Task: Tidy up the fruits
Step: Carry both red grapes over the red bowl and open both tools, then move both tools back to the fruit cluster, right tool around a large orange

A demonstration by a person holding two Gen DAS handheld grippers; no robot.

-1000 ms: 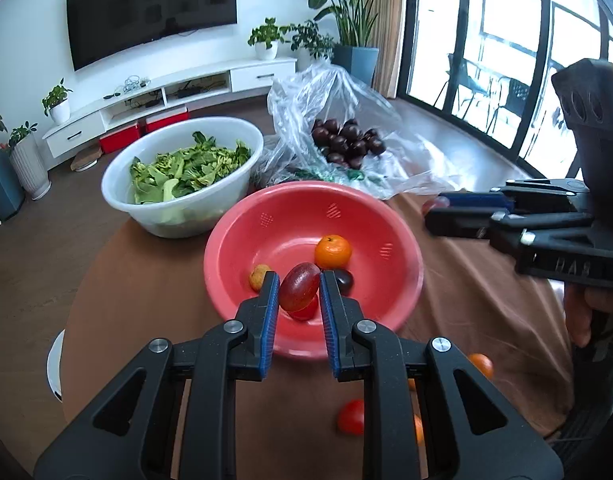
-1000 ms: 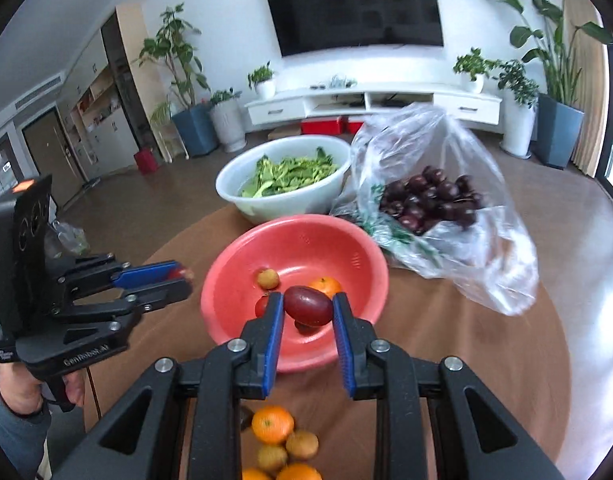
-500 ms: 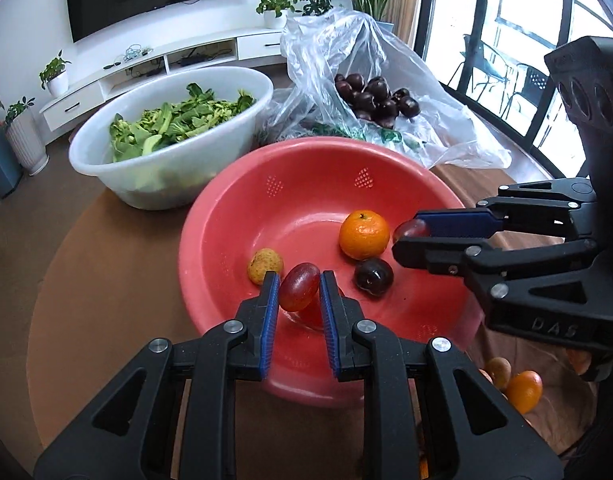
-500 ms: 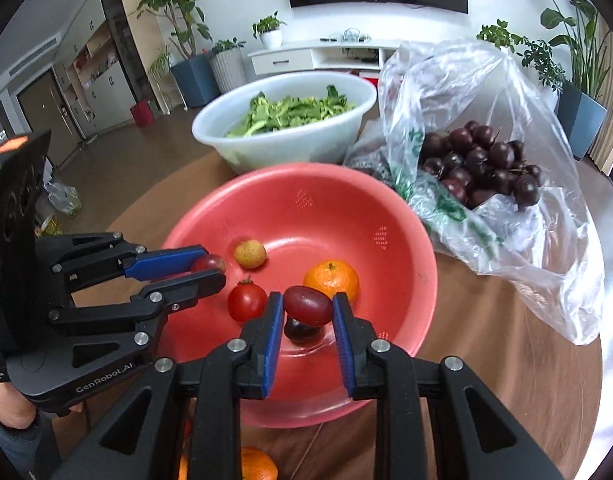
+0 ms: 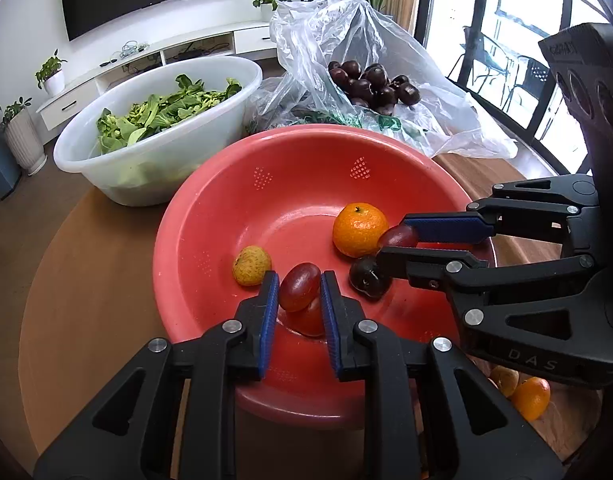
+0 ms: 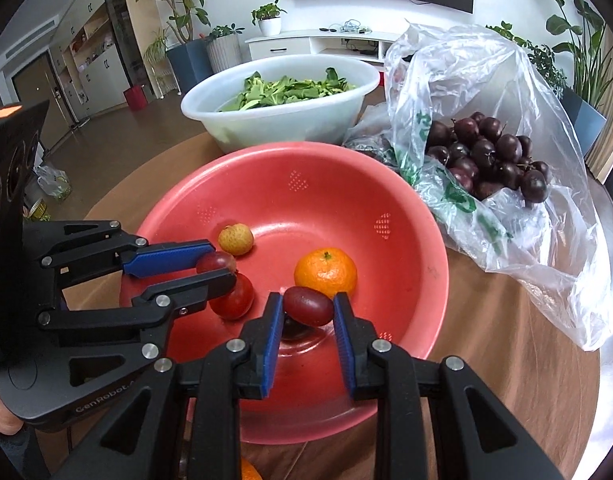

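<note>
My left gripper (image 5: 299, 280) is shut on a red oval grape (image 5: 299, 290), held low inside the red bowl (image 5: 226, 184), just above a red tomato (image 5: 308, 320). My right gripper (image 6: 308, 300) is shut on a darker red grape (image 6: 308, 307) over the bowl's bottom. A mandarin (image 5: 360, 230), a yellow lychee-like fruit (image 5: 251, 265) and a dark plum (image 5: 366, 278) lie in the bowl. In each wrist view the other gripper comes in from the side with its grape: the right gripper (image 5: 394, 240) and the left gripper (image 6: 220, 262).
Behind the bowl stand a white basin of green leaves (image 5: 154, 128) and a clear plastic bag of dark plums (image 6: 486, 152). Loose mandarins (image 5: 530, 398) lie on the round brown table (image 5: 86, 280) near its front edge. A hand (image 6: 2, 420) holds the left gripper.
Both grippers have come down and forward from above the table into the red bowl, each still carrying its grape. Most of the drop came early; lately they barely moved.
</note>
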